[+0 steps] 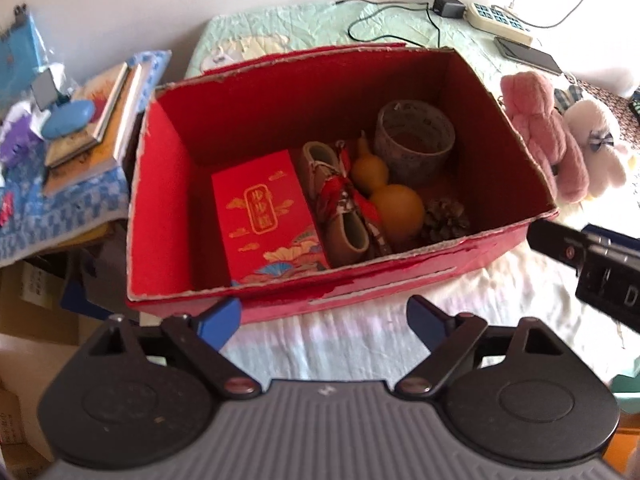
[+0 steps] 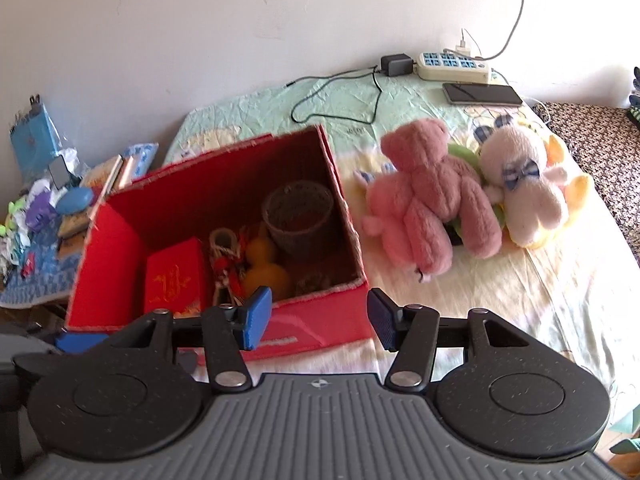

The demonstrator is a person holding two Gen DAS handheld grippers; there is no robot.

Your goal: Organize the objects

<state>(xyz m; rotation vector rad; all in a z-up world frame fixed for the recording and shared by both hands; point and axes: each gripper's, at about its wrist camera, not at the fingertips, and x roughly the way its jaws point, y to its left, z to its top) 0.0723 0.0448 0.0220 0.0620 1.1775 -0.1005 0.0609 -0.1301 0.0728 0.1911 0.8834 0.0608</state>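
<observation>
Both grippers hang just short of the red cardboard box (image 1: 340,292), near wall torn along its rim. Left gripper (image 1: 324,322) fingers wide apart, nothing between; right gripper (image 2: 318,320) same, over the box's near right corner. Right of the box, open bedsheet (image 2: 500,300), then the pink teddy bear (image 2: 432,196) and white plush (image 2: 524,188) farther back.

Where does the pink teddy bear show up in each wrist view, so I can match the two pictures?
Left wrist view: the pink teddy bear lies at the right edge, just outside the red box's right wall, with a white plush toy beside it.
Right wrist view: the bear lies right of centre on the bed, right of the box.
Shared landmark: the white power strip by the wall, behind the bear.
</observation>
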